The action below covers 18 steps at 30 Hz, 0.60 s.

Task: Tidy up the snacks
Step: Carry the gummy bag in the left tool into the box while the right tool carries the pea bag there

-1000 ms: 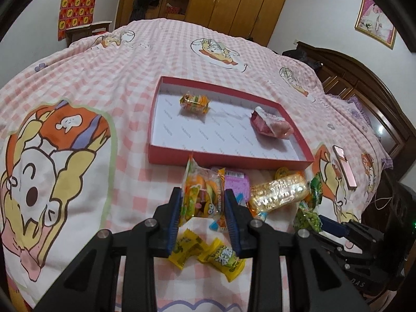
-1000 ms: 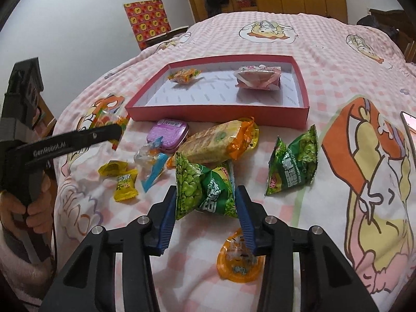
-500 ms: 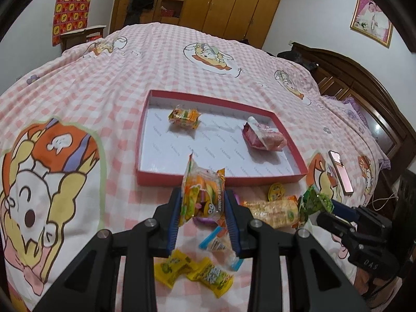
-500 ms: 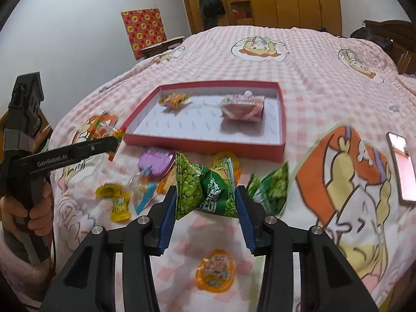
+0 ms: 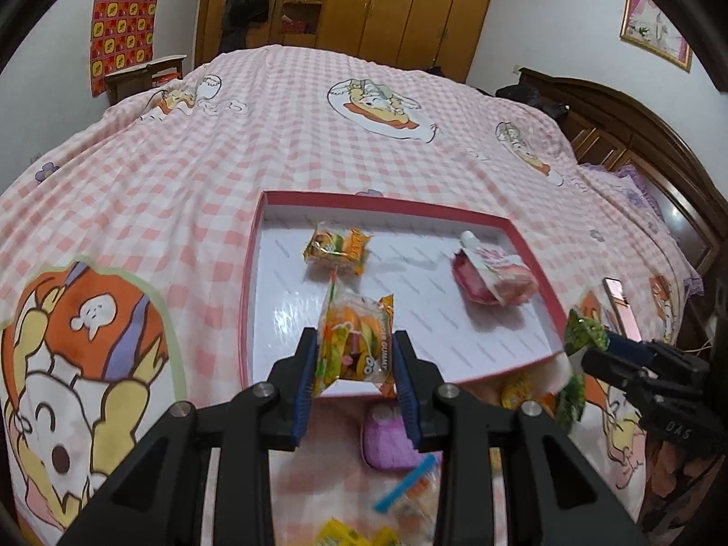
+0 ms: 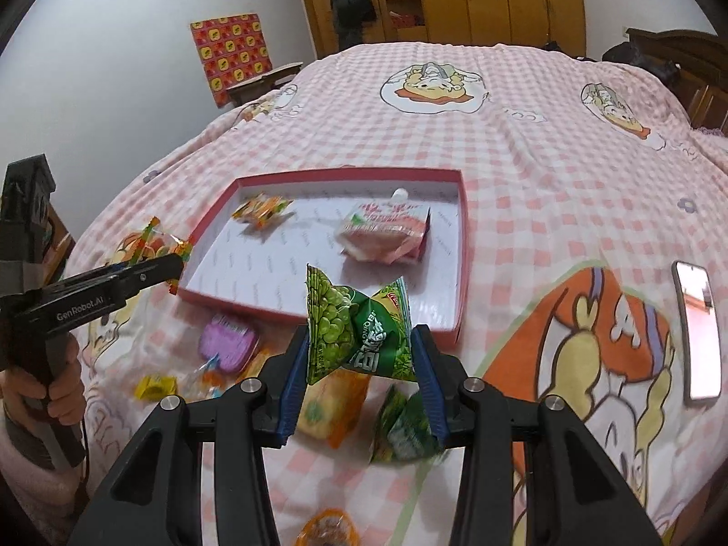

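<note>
Here, pink checked bedspread (image 5: 282, 136), wooden wardrobe (image 5: 400, 4)

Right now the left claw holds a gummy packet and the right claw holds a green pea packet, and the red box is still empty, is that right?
Not quite: the red box is not empty. The right wrist view shows an orange snack packet and a pink pouch lying in it. The rest holds: the left claw grips the gummy packet, the right claw the green pea packet.
</note>
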Each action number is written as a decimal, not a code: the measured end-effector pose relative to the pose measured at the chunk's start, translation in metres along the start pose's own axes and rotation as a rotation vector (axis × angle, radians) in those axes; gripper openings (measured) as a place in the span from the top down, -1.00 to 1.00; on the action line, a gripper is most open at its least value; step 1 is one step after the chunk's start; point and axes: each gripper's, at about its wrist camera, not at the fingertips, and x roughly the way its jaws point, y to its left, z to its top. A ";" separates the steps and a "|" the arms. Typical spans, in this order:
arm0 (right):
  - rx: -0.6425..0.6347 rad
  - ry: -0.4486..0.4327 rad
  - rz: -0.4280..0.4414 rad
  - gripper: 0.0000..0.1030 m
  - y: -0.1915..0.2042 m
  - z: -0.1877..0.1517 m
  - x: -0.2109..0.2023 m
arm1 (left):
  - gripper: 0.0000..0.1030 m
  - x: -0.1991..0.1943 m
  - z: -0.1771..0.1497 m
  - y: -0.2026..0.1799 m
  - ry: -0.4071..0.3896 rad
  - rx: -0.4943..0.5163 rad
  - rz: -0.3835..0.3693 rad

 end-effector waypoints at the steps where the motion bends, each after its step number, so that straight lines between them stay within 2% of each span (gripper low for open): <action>1: -0.004 0.003 -0.008 0.13 -0.001 0.004 0.003 | 0.36 0.005 0.002 0.001 0.003 -0.004 0.009; 8: -0.032 0.036 -0.045 0.13 0.000 0.022 0.030 | 0.36 0.030 0.012 0.010 0.034 -0.031 0.012; 18: -0.029 0.067 -0.075 0.13 -0.002 0.028 0.059 | 0.35 0.056 0.014 0.010 0.054 -0.003 0.015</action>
